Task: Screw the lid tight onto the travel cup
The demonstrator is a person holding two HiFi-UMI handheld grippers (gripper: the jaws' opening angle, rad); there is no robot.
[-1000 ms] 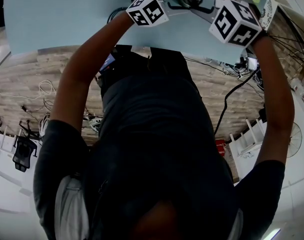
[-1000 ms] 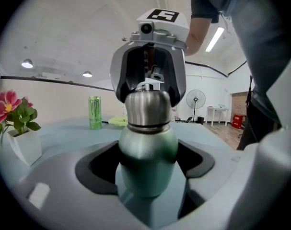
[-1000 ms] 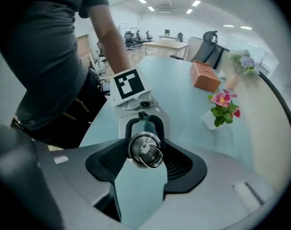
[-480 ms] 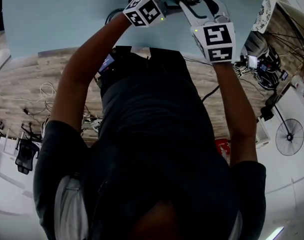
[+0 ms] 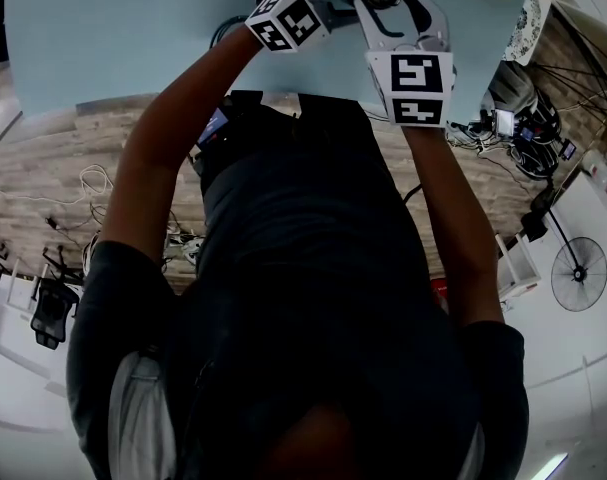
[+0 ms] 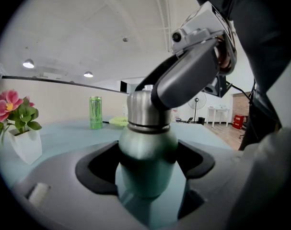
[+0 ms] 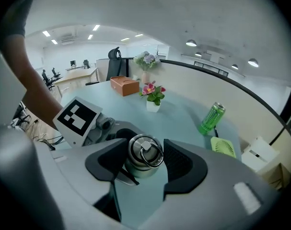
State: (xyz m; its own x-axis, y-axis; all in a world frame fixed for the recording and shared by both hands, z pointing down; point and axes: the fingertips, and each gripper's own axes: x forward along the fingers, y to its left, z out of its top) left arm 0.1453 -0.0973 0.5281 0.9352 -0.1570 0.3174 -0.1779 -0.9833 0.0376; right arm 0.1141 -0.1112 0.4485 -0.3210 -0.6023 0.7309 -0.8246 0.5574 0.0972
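- L gripper (image 6: 147, 158): jaws clamped on cup (image 6: 147, 140) body; L arm (image 5: 173, 133) stretched fwd.
- R gripper (image 7: 144, 162): jaws closed on lid (image 7: 145, 151); R arm (image 5: 455, 213) straight out.

Seen from above, you wear a dark short-sleeved shirt (image 5: 313, 298), its sleeves ending above the elbows. Your left tongs (image 6: 147, 164) are a smooth grey shell lined with black pads (image 6: 99, 169); your right tongs (image 7: 141, 164) match, grey, with ribbed black pads (image 7: 179, 162). Each carries a white cube, left (image 5: 288, 18) and right (image 5: 416, 86), printed with black square markers.
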